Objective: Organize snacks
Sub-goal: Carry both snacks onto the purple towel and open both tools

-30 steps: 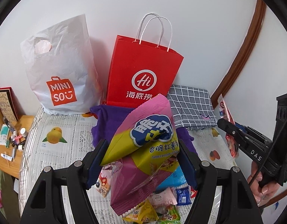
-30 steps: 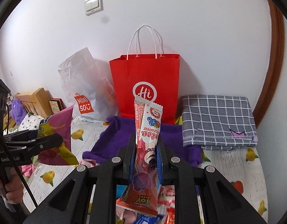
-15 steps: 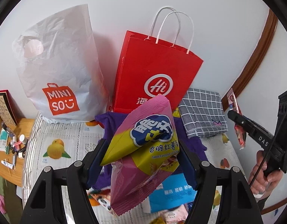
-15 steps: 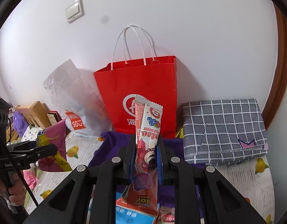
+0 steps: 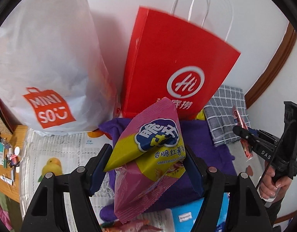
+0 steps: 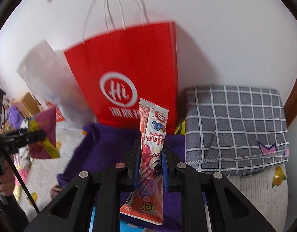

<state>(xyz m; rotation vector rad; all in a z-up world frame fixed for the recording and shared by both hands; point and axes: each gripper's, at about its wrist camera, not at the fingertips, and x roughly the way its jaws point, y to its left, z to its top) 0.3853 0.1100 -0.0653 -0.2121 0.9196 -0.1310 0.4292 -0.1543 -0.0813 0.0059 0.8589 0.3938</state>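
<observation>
Black jaws of the left gripper (image 5: 146, 166) stand about half open and clamp a pink-and-yellow bag of sweet potato sticks (image 5: 150, 166), which rises tilted between the blue pads (image 5: 99, 160) and hangs out below them. Narrow by comparison, the right gripper (image 6: 150, 166) is squeezed fully together on a slim red-and-white snack stick packet (image 6: 152, 154), held upright with its printed end pointing down past the fingers.

Just beyond both grippers lies a crumpled purple cloth (image 5: 204, 141) on a fruit-printed table cover (image 5: 57, 150). Behind the cloth, a red paper bag (image 6: 129, 73) with white rope handles stands upright against the white wall, directly ahead of the right gripper. Left of it, touching its side, stands a white plastic MINISO bag (image 5: 50, 61). Right of the red bag rests a folded grey checked cloth (image 6: 235, 127).

More snack packets, one of them blue (image 5: 189, 214), lie under the left gripper at the bottom edge of its view. A person's hand (image 5: 274, 181) grips the right gripper's handle.
</observation>
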